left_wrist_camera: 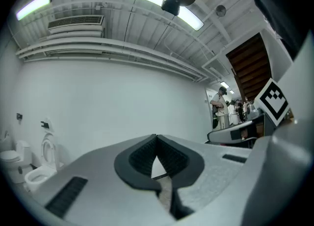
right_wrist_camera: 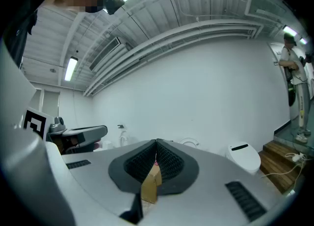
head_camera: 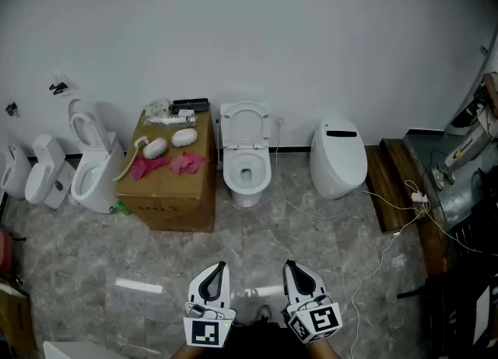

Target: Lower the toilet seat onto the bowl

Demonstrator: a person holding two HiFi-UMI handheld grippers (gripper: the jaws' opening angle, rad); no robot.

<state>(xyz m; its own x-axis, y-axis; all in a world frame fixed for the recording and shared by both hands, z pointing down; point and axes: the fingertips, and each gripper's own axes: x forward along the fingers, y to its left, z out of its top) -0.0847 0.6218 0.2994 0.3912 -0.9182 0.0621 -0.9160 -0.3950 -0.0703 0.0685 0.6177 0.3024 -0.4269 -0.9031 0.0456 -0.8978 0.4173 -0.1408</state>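
Currently both tongs are empty: left gripper (head_camera: 221,267) and right gripper (head_camera: 289,265) are each fully closed with nothing between the pads, held level and low, side by side in front of the person. My read on the step is approach, with the seat not yet engaged. The toilet seat (head_camera: 245,125) stands raised against the wall above the bowl (head_camera: 247,177), straight ahead and well apart from both grippers, between a cardboard box (head_camera: 167,190) and a closed smart toilet (head_camera: 338,159). Next move calls for walking in, getting one gripper to the seat's top rim, opening to pinch it or pushing it forward with closed jaws, then easing it down so it doesn't slam. Unclear: can't separate seat ring from lid at this range, and the hinge is too small to read. The right gripper view shows only the seat's top over its jaws, bowl hidden; the left gripper view misses that toilet altogether. A second open toilet (head_camera: 92,167) left of the box also has a raised seat, so I'm assuming the centre one is the target.
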